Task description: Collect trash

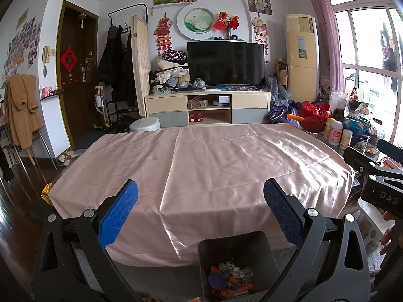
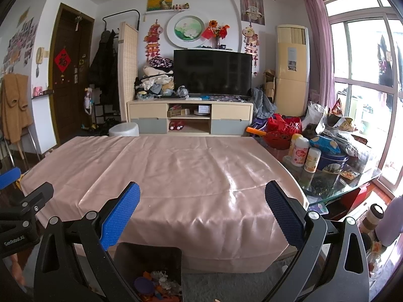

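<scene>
I hold both grippers level above the table's near edge: left gripper [image 1: 200, 206] spread wide, right gripper [image 2: 201, 207] likewise, both empty. The trash [image 1: 230, 278], seemingly wrappers, sits in the bin [image 1: 234, 244] below.

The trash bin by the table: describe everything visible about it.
The trash bin is a dark, square-mouthed container, probably plastic, standing upright and open on the grey carpet against the near edge of the pink-draped table. Its bottom holds crumpled paper, orange scraps and a purple round piece. Neither open gripper touches it.
</scene>
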A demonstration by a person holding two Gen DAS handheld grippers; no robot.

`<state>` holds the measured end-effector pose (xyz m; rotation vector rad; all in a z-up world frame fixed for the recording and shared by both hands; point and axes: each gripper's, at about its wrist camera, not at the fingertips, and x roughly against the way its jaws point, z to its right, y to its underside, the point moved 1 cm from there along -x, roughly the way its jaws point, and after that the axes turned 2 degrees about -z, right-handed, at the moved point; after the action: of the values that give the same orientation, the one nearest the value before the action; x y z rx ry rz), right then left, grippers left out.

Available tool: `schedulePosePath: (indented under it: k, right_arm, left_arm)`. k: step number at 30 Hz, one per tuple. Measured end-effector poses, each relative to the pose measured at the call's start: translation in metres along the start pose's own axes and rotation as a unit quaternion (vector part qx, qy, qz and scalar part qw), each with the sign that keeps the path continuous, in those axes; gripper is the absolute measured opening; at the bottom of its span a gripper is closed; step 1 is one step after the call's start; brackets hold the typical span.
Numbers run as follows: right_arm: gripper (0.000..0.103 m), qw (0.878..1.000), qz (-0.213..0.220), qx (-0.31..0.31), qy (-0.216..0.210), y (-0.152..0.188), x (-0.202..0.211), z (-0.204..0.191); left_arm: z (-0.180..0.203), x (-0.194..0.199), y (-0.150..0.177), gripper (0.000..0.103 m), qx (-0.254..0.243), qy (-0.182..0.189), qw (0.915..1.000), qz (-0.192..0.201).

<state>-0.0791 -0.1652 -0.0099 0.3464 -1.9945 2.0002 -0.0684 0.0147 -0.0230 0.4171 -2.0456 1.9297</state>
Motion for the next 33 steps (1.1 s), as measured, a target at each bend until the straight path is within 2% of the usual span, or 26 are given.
schedulePosePath:
  k: [33]
  right_arm:
    - [0.100, 1.000, -0.003, -0.008, 0.001, 0.0062, 0.0017, -0.0017]
  left_arm:
    - [-0.0023, -0.0004, -0.0002, 0.095, 0.002, 0.001, 1.0000, 0.000]
